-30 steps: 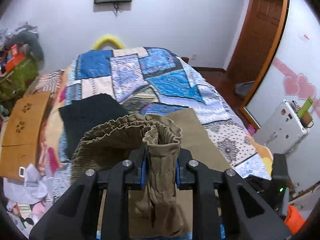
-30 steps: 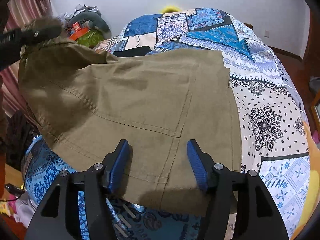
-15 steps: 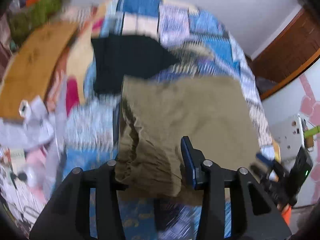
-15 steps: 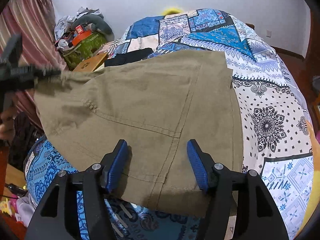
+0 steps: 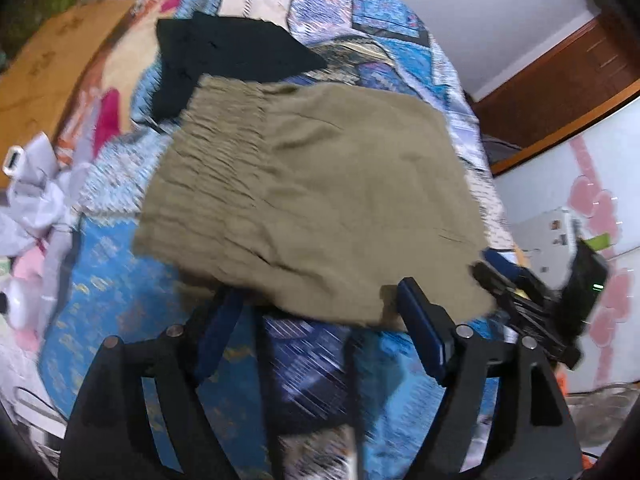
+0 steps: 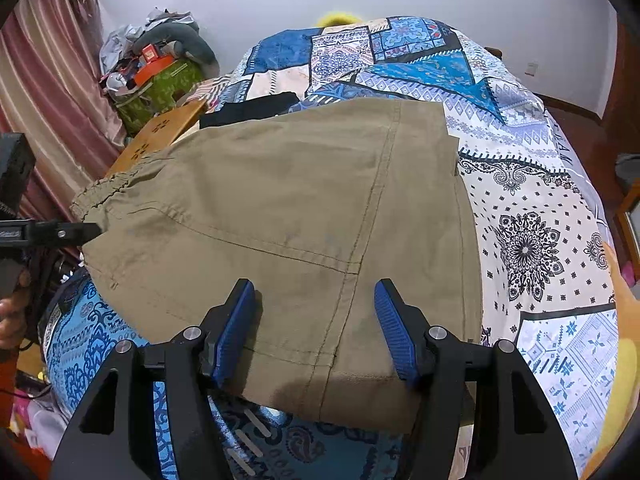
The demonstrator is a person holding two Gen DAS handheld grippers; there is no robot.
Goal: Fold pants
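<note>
The khaki pants point(image 5: 312, 196) lie folded flat on the patchwork bed, elastic waistband at the left, and also show in the right wrist view point(image 6: 280, 220). My left gripper point(image 5: 316, 328) is open and empty, just off the pants' near edge. It shows in the right wrist view point(image 6: 52, 234) at the waistband's left edge. My right gripper point(image 6: 316, 320) is open and empty, its blue pads over the near hem. It shows in the left wrist view point(image 5: 516, 284) at the pants' right corner.
A black garment point(image 5: 224, 52) lies on the bed beyond the pants. A wooden board point(image 6: 160, 140) and a green bag with clutter point(image 6: 160, 76) stand left of the bed. A wooden door point(image 5: 560, 84) is at the right.
My left gripper let go of the bunched waistband and opened. The pants dropped flat onto the bed, and the left gripper drew back to their edge. The right gripper stayed open in place.
</note>
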